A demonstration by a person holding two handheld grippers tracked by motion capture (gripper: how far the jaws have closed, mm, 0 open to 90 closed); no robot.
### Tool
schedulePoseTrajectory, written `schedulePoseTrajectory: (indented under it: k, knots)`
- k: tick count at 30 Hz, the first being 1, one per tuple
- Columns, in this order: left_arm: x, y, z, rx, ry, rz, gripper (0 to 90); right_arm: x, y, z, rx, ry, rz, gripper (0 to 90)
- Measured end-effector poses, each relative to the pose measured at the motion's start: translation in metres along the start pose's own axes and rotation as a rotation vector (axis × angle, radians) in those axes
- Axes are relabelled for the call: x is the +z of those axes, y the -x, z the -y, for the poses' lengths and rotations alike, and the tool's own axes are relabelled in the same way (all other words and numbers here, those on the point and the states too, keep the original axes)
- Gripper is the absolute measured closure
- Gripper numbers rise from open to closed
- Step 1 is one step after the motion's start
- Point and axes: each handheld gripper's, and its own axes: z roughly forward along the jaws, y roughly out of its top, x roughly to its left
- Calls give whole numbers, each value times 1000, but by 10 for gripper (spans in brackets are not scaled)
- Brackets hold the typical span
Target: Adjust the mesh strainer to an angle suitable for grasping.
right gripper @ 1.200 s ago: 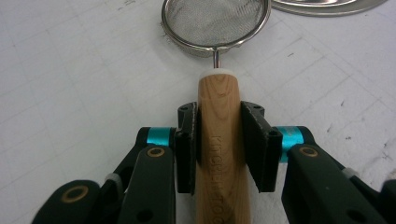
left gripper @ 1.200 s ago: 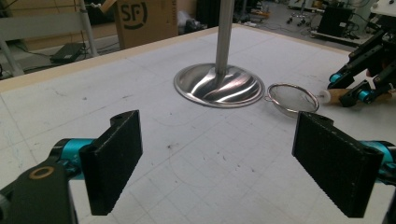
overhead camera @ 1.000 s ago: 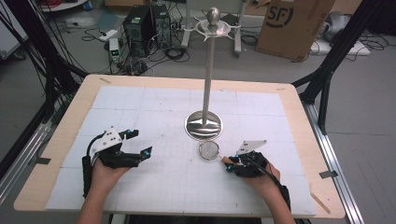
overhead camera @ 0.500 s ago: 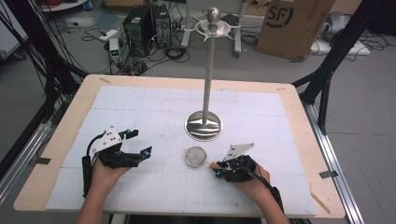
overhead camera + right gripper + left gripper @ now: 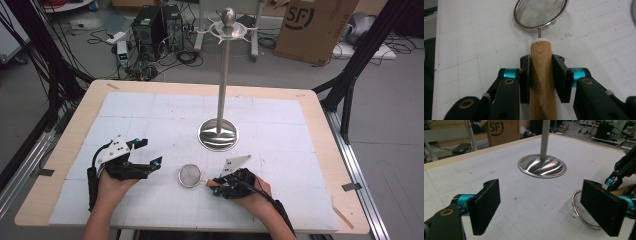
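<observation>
- Down on the bench (image 5: 325, 150), the strainer (image 5: 190, 175) lies on the white mat (image 5: 150, 115), in front of the stand (image 5: 218, 134) and apart from its round base.
- Its mesh bowl points toward the person's left; its wooden handle (image 5: 541, 72) runs back into the right gripper (image 5: 216, 186).
- The right gripper's fingers (image 5: 524, 77) are closed on the handle, one on each side, just behind its white collar.
- The bowl's rim looks tilted in the right gripper view; I cannot tell whether it touches the mat.
- The left gripper (image 5: 150, 154) sits near the bench's left front, its fingers (image 5: 485, 207) spread wide and holding nothing.
- In the left gripper view the strainer (image 5: 584, 212) lies just beside the right-hand finger, partly hidden by it.
</observation>
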Motion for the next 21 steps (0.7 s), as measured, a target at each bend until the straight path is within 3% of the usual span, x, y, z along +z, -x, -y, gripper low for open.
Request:
schedulePoseTrajectory:
  k: [10,21]
  knots:
    - [0,-1,0,-3,2,-1,170,22,3,-20,-17,6,-43,690]
    - [-1,-2,0,-8,0,-2,171,54,-13,-53,-93,-1,-92,689]
